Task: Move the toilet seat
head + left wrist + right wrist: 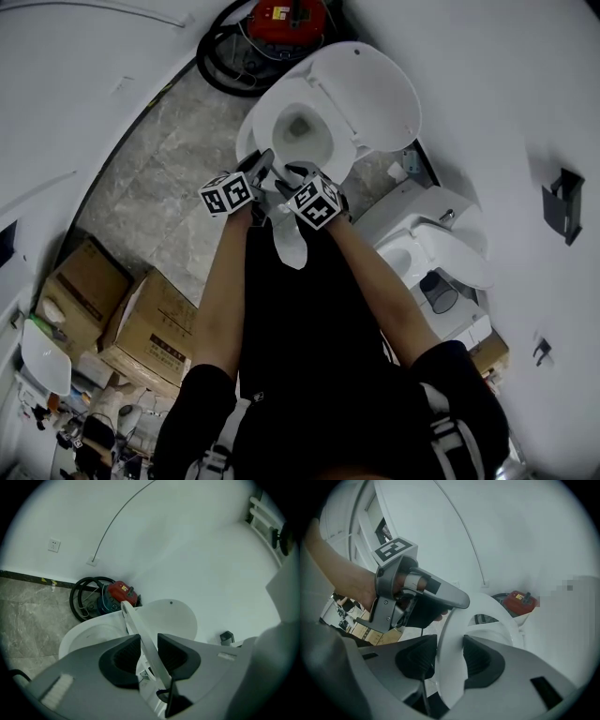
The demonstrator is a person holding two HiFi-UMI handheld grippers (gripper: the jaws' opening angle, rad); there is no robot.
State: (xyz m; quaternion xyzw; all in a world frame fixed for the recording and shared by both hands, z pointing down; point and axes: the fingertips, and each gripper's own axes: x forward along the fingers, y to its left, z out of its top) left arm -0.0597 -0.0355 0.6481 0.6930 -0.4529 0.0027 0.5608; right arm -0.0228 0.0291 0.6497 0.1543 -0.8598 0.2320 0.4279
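The white toilet seat (291, 246) is lifted off the toilet bowl (298, 127), and the lid (375, 89) stands open behind it. Both grippers hold the seat's front edge side by side. My left gripper (265, 167) is shut on the seat (136, 623), which runs edge-on between its dark pads (123, 657). My right gripper (298, 174) is shut on the seat ring (487, 609), and its pads (480, 660) press on both faces. The left gripper's marker cube (393, 549) and the hand that holds it show at the left of the right gripper view.
A red vacuum cleaner (286, 17) with a black hose sits by the curved wall behind the toilet. Cardboard boxes (155, 328) stand at the lower left. A second white toilet (441, 248) is at the right, and a black holder (561, 202) hangs on the right wall.
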